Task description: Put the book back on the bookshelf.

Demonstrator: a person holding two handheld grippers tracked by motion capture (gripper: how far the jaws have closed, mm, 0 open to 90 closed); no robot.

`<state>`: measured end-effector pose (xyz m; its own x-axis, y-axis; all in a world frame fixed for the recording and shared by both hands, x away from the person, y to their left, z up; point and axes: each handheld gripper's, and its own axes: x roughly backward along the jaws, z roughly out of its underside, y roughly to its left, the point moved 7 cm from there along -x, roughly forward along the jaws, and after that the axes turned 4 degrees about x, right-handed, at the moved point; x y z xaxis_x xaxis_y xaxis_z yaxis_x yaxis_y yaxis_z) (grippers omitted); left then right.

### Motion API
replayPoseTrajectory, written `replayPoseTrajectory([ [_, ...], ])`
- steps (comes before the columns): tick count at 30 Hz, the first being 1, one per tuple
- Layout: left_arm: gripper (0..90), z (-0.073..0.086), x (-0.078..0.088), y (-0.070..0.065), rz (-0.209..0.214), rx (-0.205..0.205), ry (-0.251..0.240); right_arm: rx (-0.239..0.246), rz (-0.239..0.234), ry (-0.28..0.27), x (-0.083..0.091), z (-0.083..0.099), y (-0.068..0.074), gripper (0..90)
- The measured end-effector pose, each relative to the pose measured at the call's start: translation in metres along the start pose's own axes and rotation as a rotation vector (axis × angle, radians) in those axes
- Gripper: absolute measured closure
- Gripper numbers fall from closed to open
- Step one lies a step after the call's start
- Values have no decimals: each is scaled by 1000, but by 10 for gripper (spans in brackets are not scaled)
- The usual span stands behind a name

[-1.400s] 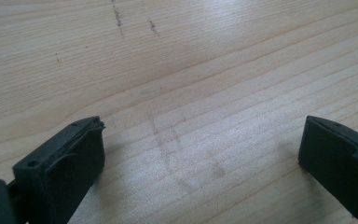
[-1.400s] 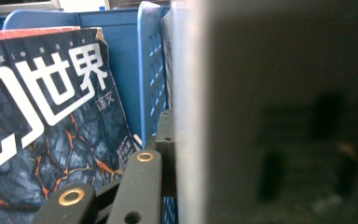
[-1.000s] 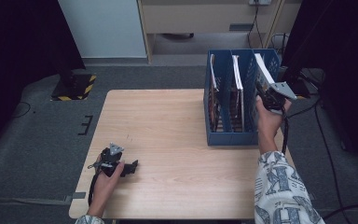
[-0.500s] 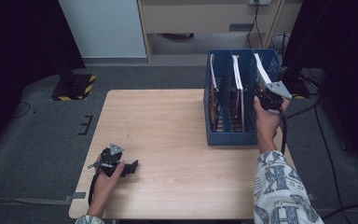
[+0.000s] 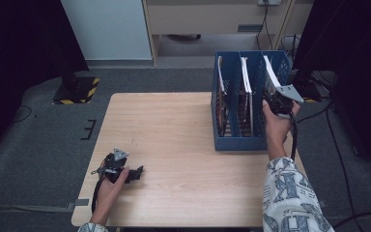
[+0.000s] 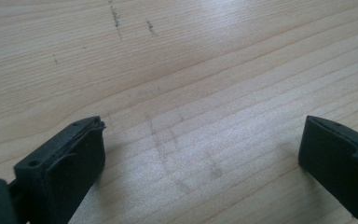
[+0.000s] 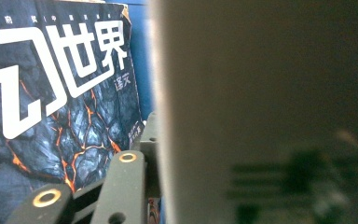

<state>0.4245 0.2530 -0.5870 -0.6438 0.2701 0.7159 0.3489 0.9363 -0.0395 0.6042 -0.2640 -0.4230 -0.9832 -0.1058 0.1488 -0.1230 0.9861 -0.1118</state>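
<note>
The white-edged book [image 5: 270, 77] I am working on stands tilted in the rightmost compartment of the blue plastic file rack [image 5: 236, 143], which sits on the right part of the pale wooden table [image 5: 183, 125]. My right gripper [image 5: 276, 99] is at that book's near edge, up at the rack's right end. In the right gripper view a pale, blurred surface [image 7: 270, 93] takes up the right side, very close to the lens — I take it for the book. The jaws have just been opening, but I cannot tell from these views whether the pads press on the book or stand off it.

Left of that surface in the same view stands a dark magazine with an orange cracked-lava cover and large white characters [image 7: 60, 88], with the blue divider just beside it. From above, two more upright books occupy the middle [image 5: 244, 92] and left compartments.

My left gripper [image 5: 136, 173] lies well apart from the rack, near the table's front left corner — its jaws spread wide over bare wood, nothing between them.
</note>
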Motion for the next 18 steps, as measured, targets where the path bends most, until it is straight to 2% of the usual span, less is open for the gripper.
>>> replayPoseTrajectory([
  [7, 0, 0, 0, 0, 1, 0, 0, -14, -9, 10, 3, 0, 1, 517],
  [13, 0, 0, 0, 0, 2, -1, 0, -1, -14, 11, 7, -2, 1, 421],
  [18, 0, 0, 0, 0, 2, -1, 0, -18, -21, 6, 11, -1, 0, 353],
])
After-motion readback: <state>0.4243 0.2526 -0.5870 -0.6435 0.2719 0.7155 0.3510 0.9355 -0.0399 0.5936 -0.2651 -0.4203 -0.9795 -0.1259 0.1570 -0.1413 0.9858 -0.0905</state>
